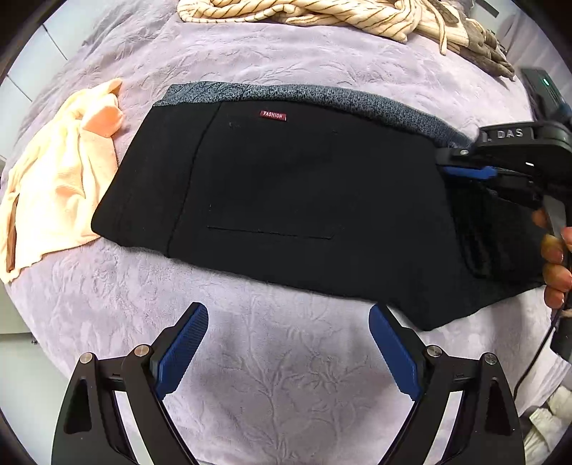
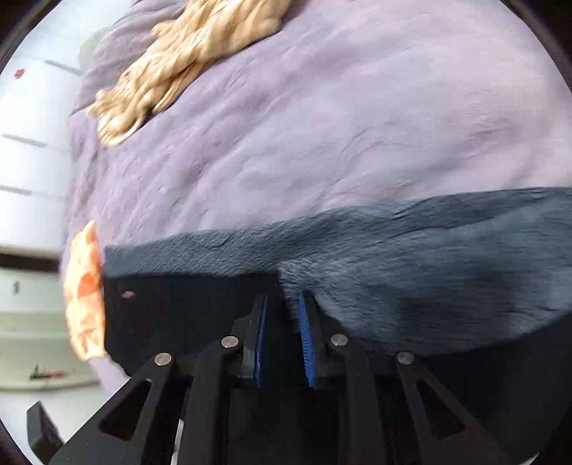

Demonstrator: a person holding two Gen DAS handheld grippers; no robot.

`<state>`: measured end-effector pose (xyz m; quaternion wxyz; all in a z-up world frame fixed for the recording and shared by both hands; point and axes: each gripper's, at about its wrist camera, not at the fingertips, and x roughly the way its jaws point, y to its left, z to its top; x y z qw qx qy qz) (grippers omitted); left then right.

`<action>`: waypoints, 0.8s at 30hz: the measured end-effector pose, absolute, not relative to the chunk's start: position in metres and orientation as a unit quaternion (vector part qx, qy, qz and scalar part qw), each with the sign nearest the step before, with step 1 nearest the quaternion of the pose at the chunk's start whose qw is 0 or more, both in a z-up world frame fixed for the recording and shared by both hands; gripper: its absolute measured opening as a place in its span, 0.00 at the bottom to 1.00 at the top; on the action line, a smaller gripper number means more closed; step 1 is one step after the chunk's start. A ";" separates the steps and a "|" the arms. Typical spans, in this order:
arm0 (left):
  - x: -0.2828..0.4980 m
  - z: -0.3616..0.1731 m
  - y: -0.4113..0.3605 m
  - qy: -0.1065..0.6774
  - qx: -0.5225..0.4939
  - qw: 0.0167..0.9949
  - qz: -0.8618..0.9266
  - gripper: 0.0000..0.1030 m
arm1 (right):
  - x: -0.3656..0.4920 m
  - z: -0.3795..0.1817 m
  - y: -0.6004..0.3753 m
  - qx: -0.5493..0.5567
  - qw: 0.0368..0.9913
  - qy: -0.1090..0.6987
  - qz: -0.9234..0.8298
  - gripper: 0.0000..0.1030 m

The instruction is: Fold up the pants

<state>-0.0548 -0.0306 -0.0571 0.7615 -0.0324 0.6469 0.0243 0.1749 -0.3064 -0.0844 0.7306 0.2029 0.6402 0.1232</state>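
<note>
The black pants (image 1: pixel 286 200) lie folded on the purple bedspread (image 1: pixel 279 375), with a red "FASHION" label (image 1: pixel 273 115) and grey fleece lining (image 1: pixel 357 100) along the far edge. My left gripper (image 1: pixel 287 343) is open and empty, just in front of the near edge of the pants. My right gripper (image 1: pixel 464 171) enters from the right and is shut on the pants at their right end. In the right wrist view its fingers (image 2: pixel 282 314) pinch black fabric (image 2: pixel 186 314) beside the grey lining (image 2: pixel 411 272).
A peach garment (image 1: pixel 60 186) lies left of the pants, and also shows in the right wrist view (image 2: pixel 85 293). A striped cream garment (image 1: pixel 304 14) lies at the far side of the bed. Bare bedspread stretches beyond the pants (image 2: pixel 321 125).
</note>
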 end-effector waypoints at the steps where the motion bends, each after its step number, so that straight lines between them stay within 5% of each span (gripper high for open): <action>1: -0.055 -0.058 -0.030 0.647 -0.031 0.761 0.025 0.90 | 0.175 -0.086 -0.294 0.195 0.722 0.650 0.136 0.20; 5: -0.058 -0.053 -0.024 0.646 -0.035 0.762 0.028 0.90 | 0.160 -0.066 -0.277 0.169 0.724 0.652 0.150 0.20; 9: -0.060 -0.052 -0.019 0.646 -0.040 0.762 0.029 0.89 | 0.132 -0.038 -0.292 0.166 0.733 0.643 0.149 0.45; 15: -0.063 -0.055 -0.022 0.656 -0.030 0.753 0.026 0.90 | 0.098 -0.067 -0.306 0.183 0.696 0.685 0.117 0.46; 24: -0.070 -0.045 -0.022 0.654 -0.030 0.756 0.018 0.90 | 0.067 -0.033 -0.286 0.124 0.706 0.683 0.142 0.55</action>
